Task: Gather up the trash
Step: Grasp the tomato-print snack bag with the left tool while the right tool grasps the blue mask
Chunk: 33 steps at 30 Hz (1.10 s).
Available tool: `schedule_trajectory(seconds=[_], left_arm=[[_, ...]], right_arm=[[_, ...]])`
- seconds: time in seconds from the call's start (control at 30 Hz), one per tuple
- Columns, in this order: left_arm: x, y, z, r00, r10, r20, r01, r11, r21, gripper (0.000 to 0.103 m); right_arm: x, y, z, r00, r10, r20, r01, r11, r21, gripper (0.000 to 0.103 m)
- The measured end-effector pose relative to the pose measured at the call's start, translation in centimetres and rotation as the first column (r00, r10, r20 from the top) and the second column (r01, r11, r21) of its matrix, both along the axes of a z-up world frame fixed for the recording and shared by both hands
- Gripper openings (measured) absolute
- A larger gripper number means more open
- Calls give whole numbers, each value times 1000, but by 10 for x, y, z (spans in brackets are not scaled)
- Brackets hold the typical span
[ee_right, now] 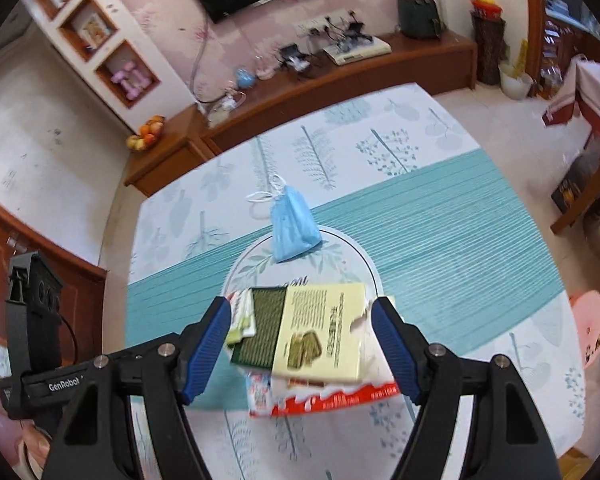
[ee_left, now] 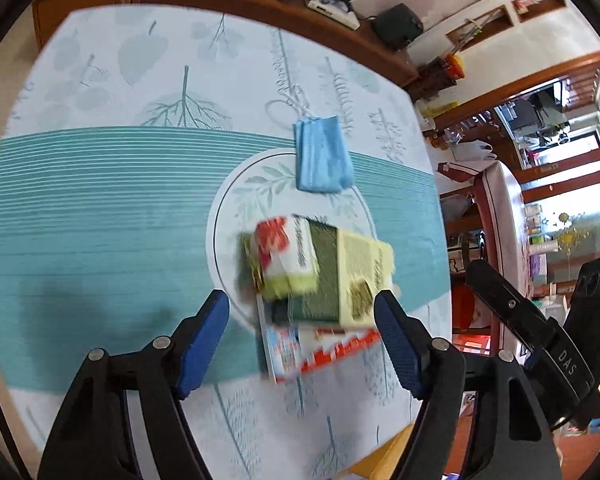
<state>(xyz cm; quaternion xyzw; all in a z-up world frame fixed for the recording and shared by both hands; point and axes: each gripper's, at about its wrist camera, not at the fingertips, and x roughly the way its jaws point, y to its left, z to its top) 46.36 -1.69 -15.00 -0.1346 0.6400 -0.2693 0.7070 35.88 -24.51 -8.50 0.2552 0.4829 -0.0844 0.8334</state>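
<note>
Ahead of the left gripper (ee_left: 302, 320), whose pads (ee_left: 202, 340) are ribbed blue rubber on matt black plastic, sits a green-and-cream cardboard box (ee_left: 340, 276) with a dull printed face. On it lies a glossy plastic tissue packet (ee_left: 284, 254). Beyond, a pleated blue fabric face mask (ee_left: 320, 156) rests on the smooth, printed tablecloth (ee_left: 100, 208).

Both grippers look alike: the left gripper (ee_left: 302, 308) and the right gripper (ee_right: 302, 314) have black angular arms with round silver screws at the joints and ribbed blue pads (ee_left: 202, 340) on the fingers' inner faces. White lettering marks each black housing.
</note>
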Motion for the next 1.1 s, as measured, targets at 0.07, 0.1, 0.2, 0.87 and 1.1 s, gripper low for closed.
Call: schedule_trajectory(seconds=[0.07, 0.1, 0.2, 0.87, 1.1], left_arm=[[13, -6, -18, 999, 5, -32, -5, 1000, 6, 72], [17, -9, -26, 999, 5, -47, -4, 1000, 8, 71], [23, -17, -47, 996, -8, -93, 9, 1000, 11, 70], [39, -7, -73, 993, -16, -116, 3, 993, -117, 20], [42, 25, -61, 997, 44, -55, -49, 994, -92, 19]], right_arm=[[9, -5, -10, 1000, -23, -18, 24, 1000, 21, 73], [12, -7, -14, 999, -31, -24, 31, 999, 29, 73], [23, -9, -24, 998, -39, -41, 41, 998, 38, 73], [124, 19, -75, 988, 81, -134, -91, 993, -69, 73], [151, 22, -103, 975, 102, -198, -124, 986, -107, 73]])
